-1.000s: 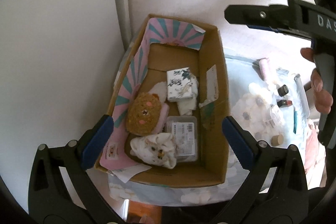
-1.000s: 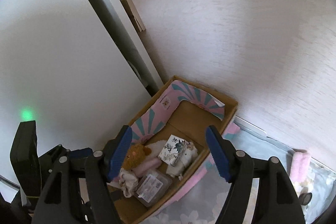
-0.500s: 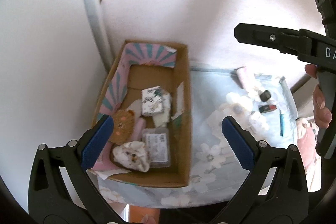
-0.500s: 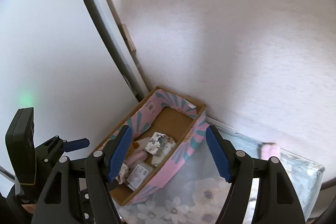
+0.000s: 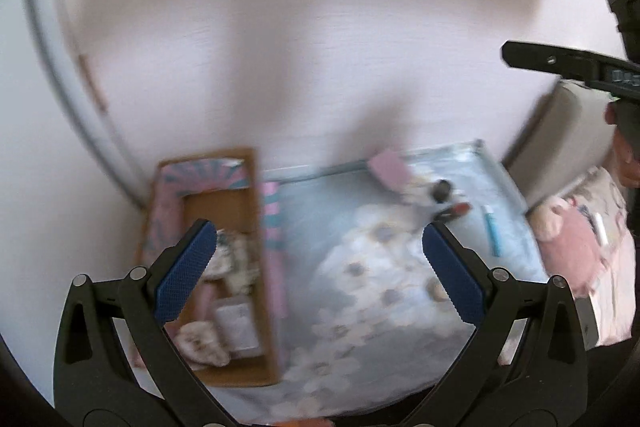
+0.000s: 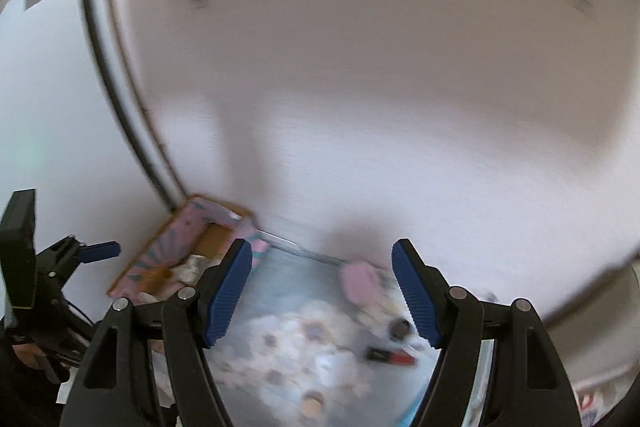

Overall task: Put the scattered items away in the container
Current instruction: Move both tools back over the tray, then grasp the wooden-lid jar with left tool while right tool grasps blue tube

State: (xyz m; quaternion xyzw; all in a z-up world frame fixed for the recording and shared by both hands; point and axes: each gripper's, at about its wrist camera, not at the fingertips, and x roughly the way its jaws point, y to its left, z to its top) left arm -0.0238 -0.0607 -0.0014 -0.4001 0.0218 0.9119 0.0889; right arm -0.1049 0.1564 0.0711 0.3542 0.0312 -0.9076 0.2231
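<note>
Plainly, both pairs of jaws stood wide apart with nothing between them: the left gripper point(image 5: 316, 247) hung above the near end of the brown cardboard box with the pink-and-teal striped lining point(image 5: 256, 267), and the right gripper point(image 6: 322, 291) hung over the pale blue flower-printed cloth point(image 6: 280, 347) beside that box. The box already held several soft, pale items, too blurred to name, while the scattered things still lay well to the right of the box on the cloth: a pink rectangular pad point(image 5: 386, 169), a small black round cap point(image 5: 440, 189), a red-and-black lipstick tube point(image 6: 390, 355) and a thin light-blue pen point(image 5: 492, 235). Both views were smeared by motion, so the likely risk was a misjudged reach: jaws closing on the loose cloth instead of a small item, or nudging the lipstick tube so that it rolled away from the box. Only the left wrist view showed the pen, a pink plush cushion point(image 5: 572, 251) farther from the box, and the inside of the box; only the right wrist view showed a small tan round lid point(image 6: 312, 405) on the cloth.
</note>
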